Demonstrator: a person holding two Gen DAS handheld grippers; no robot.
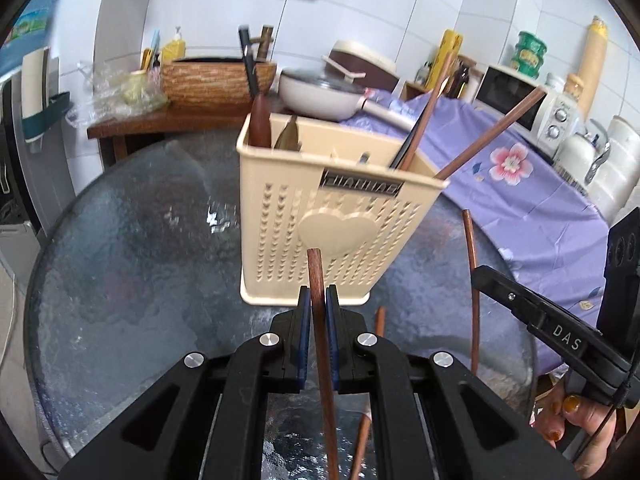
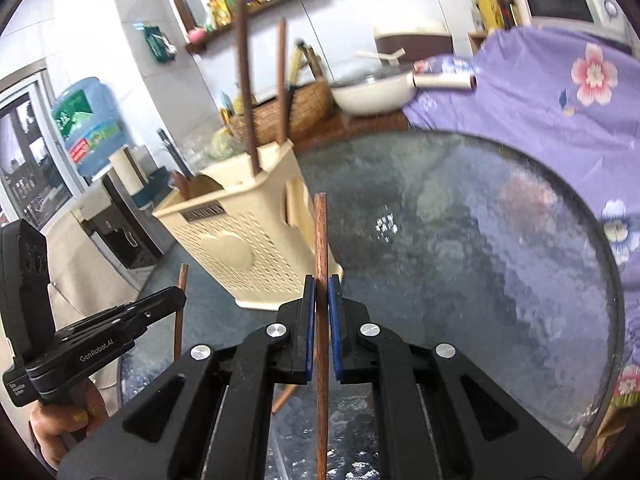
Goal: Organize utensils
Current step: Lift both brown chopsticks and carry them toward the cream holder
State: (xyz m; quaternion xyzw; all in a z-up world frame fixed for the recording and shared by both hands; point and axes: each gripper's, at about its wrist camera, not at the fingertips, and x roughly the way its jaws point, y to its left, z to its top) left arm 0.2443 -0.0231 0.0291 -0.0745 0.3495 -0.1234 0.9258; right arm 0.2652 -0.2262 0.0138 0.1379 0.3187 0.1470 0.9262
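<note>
At the lower centre of each wrist view, a thin, stiff, light, likely slippery brown wooden chopstick (image 1: pixel 320 320) (image 2: pixel 321 280) is clamped near its upper end by the closed left gripper (image 1: pixel 319 304) and right gripper (image 2: pixel 321 296), below the cream perforated plastic utensil holder (image 1: pixel 320 216).

Cream perforated plastic utensil holder (image 1: pixel 320 216): smooth, slight sheen, raised heart, metallic label.
Reddish-brown wooden chopstick (image 1: pixel 322 320): visible grain, matt.
Round textured glass tabletop (image 1: pixel 132 264): pebbled, glossy, glare patches.
Black matt plastic left gripper (image 1: pixel 319 300) with blue pads, probably rubber; silver metal rivets.
Purple floral cloth (image 1: pixel 520 200): soft, dull.
Woven brown basket (image 1: pixel 216 80): rough wicker.
</note>
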